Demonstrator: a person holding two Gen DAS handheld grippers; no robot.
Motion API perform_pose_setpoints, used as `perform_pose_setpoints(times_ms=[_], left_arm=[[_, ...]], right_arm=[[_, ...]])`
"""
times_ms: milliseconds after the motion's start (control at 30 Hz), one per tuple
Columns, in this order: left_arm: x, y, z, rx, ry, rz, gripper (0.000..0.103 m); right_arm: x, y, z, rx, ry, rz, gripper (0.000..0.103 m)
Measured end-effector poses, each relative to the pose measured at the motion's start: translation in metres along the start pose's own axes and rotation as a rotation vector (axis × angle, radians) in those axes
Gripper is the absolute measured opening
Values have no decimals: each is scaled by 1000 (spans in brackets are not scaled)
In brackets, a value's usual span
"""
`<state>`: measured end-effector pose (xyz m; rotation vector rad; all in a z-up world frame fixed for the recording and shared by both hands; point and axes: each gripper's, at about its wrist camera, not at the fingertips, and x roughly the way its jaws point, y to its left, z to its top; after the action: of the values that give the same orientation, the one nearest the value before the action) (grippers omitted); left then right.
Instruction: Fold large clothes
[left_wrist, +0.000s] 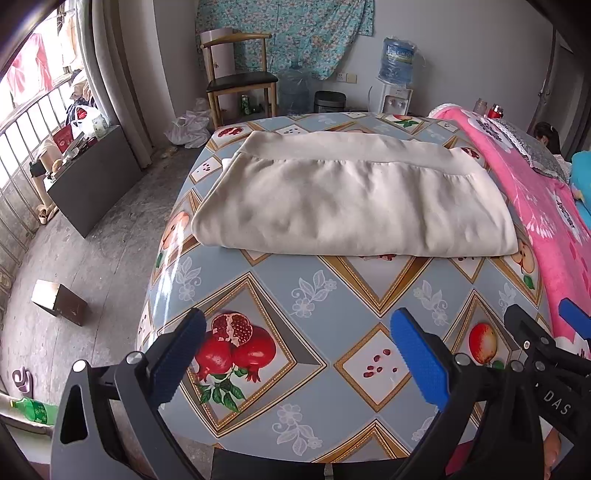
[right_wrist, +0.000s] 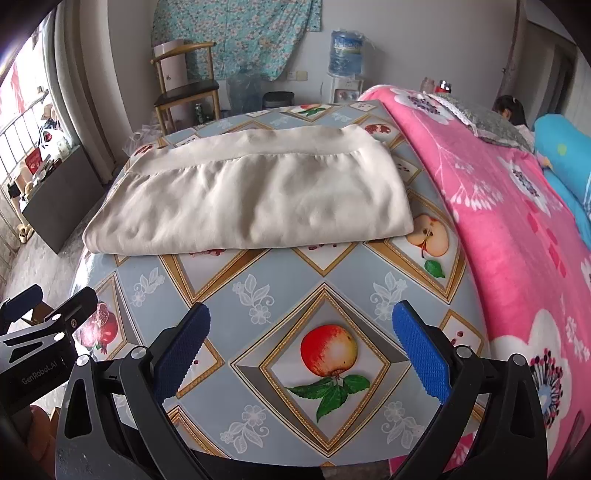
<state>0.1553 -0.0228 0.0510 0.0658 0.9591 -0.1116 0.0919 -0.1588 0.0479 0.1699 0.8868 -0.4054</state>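
A cream garment (left_wrist: 351, 199) lies folded into a wide flat rectangle on the far half of the table (left_wrist: 317, 306), its waistband along the far edge. The right wrist view shows the same garment (right_wrist: 251, 199) on the fruit-patterned tablecloth (right_wrist: 288, 280). My left gripper (left_wrist: 299, 354) hovers open over the near part of the table, well short of the cloth, with nothing between its blue pads. My right gripper (right_wrist: 301, 350) is open too, beside the left one, also empty and short of the garment. Each gripper shows at the other view's edge.
A pink flowered blanket (right_wrist: 509, 221) covers the bed along the table's right side, where a person (right_wrist: 511, 109) sits at the far end. A wooden chair (left_wrist: 240, 81), a water dispenser (left_wrist: 397, 74), a dark cabinet (left_wrist: 92, 181) and a small box (left_wrist: 59, 301) stand on the floor beyond and to the left.
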Motion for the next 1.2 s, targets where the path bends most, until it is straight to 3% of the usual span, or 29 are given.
perform_pose_setpoints(times_ms=[1200], left_arm=[[-3, -3, -1, 8, -5, -1, 98]], right_arm=[[-1, 1, -1, -8, 1, -2, 96]])
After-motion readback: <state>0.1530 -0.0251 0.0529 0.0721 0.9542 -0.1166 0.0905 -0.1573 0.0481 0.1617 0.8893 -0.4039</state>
